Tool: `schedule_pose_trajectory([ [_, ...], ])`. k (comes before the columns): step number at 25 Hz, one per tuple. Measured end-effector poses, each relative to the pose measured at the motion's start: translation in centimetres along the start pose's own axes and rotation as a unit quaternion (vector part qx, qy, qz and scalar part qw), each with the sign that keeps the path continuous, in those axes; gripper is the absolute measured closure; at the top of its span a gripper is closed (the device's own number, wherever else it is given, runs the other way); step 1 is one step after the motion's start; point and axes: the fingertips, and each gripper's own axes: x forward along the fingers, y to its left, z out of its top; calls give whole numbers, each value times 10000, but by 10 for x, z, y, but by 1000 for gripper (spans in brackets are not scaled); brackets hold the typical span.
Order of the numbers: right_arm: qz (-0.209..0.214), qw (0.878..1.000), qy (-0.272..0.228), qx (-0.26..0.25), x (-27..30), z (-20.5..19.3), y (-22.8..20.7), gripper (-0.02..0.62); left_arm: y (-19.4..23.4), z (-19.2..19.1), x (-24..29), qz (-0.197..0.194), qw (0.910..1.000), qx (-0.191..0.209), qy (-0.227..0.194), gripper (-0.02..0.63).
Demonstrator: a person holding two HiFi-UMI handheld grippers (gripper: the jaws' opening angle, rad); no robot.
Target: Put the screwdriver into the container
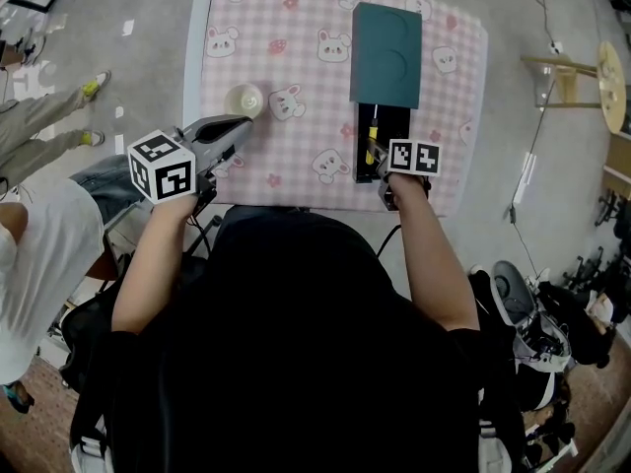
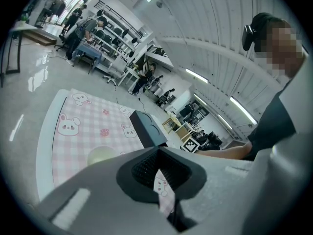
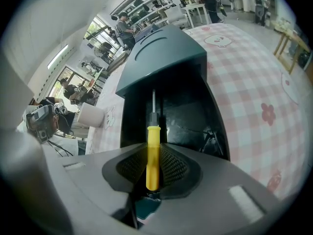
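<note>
You are pinching the seemingly light, stiff screwdriver (image 3: 153, 141) by its yellow handle in your right gripper (image 3: 152, 173) over the container (image 3: 133, 116), left gripper (image 2: 160, 177) clenched empty.

Tablecloth (image 1: 256, 28): pink-and-white check, printed with white bunnies and small red strawberries. Container (image 1: 385, 52): dark teal on top, black inside. The screwdriver (image 3: 152, 151) has a yellow handle, black collar and silver shaft. Marker cubes (image 1: 162, 166): black squares on white. Small cup (image 1: 244, 99): cream.
</note>
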Motion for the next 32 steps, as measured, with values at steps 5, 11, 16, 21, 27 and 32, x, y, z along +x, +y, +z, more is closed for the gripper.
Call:
schedule_pose_trajectory([
  [5, 29, 10000, -15, 76, 4, -1, 0, 489, 3, -5, 0, -17, 10000, -12, 40, 606],
  [11, 27, 9999, -35, 164, 5, 1, 1, 489, 5, -5, -1, -30, 10000, -71, 42, 606],
  [16, 50, 9996, -78, 260, 6, 2, -1, 489, 5, -5, 1, -80, 9998, -166, -4, 606],
  [21, 52, 9996, -91, 277, 7, 2, 0, 488, 7, -6, 0, -109, 9996, -241, -30, 606],
  [27, 85, 9995, -105, 298, 7, 2, 0, 486, 6, -6, 1, -132, 9996, -264, -24, 606],
  [32, 89, 9994, -129, 308, 7, 3, 0, 480, 5, -7, 2, -140, 9996, -257, -25, 606],
])
